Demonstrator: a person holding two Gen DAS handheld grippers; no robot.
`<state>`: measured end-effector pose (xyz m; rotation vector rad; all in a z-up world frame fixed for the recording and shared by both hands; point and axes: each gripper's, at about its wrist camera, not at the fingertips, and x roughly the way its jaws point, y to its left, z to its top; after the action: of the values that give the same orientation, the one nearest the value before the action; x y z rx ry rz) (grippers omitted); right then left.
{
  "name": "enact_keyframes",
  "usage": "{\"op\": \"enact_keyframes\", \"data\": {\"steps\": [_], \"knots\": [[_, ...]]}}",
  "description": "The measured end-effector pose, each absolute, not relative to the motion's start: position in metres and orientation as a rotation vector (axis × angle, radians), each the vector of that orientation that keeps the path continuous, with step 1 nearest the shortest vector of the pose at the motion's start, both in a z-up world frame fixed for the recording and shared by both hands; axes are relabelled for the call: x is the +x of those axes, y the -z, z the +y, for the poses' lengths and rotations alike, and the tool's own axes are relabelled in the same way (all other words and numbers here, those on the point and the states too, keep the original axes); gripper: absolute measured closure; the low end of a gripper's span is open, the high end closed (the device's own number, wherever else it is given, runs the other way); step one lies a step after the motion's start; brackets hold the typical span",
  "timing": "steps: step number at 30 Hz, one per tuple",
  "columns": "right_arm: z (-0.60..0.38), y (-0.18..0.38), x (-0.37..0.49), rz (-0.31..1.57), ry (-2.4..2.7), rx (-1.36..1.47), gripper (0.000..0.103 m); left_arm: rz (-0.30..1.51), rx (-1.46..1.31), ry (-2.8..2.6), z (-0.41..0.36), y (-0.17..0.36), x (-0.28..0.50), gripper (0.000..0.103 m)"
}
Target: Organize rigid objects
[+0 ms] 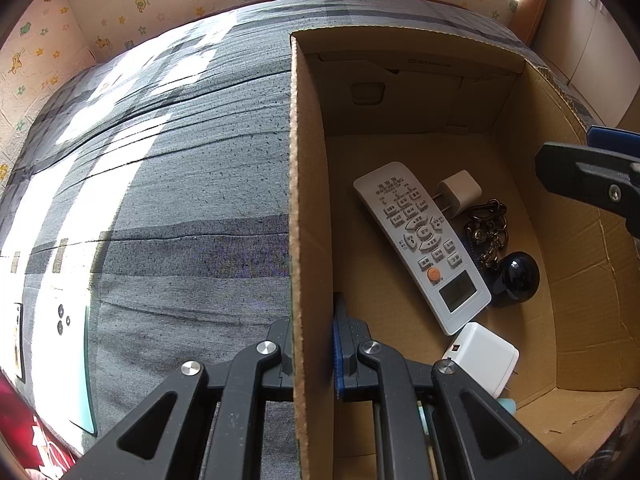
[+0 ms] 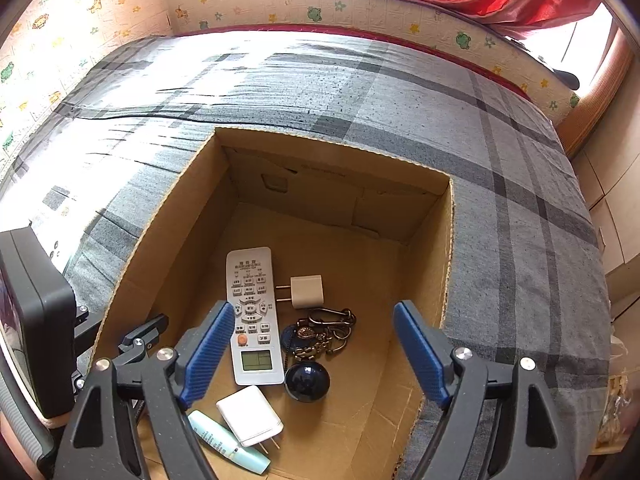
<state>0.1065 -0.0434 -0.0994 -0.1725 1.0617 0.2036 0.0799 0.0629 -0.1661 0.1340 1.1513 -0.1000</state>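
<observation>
My left hand-held gripper (image 1: 312,364) pinches the box (image 1: 310,200) wall; my right (image 2: 314,354) hangs spread. Remote (image 2: 252,316), chargers, keys, ball, tube are boxed; task looks nearly finished.

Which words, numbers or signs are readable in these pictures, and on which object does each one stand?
None can be quoted with certainty.
White remote control: printed characters on its top and buttons, too small to read.
Brown cardboard box: a faint printed line on its far inner wall, blurred.
Pale green tube: small print, unreadable.
Larger white charger: a small dark mark, unreadable.
</observation>
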Motion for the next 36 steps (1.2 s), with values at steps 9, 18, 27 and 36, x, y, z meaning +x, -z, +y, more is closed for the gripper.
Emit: {"op": "enact_keyframes", "data": {"steps": [9, 18, 27, 36], "knots": [[-0.062, 0.090, 0.096, 1.051, -0.175, -0.123, 0.000, 1.152, 0.136, 0.100, 0.063, 0.166, 0.080, 0.092], [-0.084, 0.080, 0.079, 1.029, -0.131, -0.086, 0.000, 1.155, 0.142, 0.097, 0.061, 0.166, 0.080, 0.091], [-0.089, 0.080, 0.067, 1.032, -0.146, -0.055, 0.000, 1.119, 0.182, 0.046, 0.054, 0.151, 0.072, 0.042], [-0.102, 0.068, 0.048, 0.995, -0.147, -0.013, 0.000, 1.065, 0.131, -0.006, 0.055, 0.127, 0.050, 0.009]]}}
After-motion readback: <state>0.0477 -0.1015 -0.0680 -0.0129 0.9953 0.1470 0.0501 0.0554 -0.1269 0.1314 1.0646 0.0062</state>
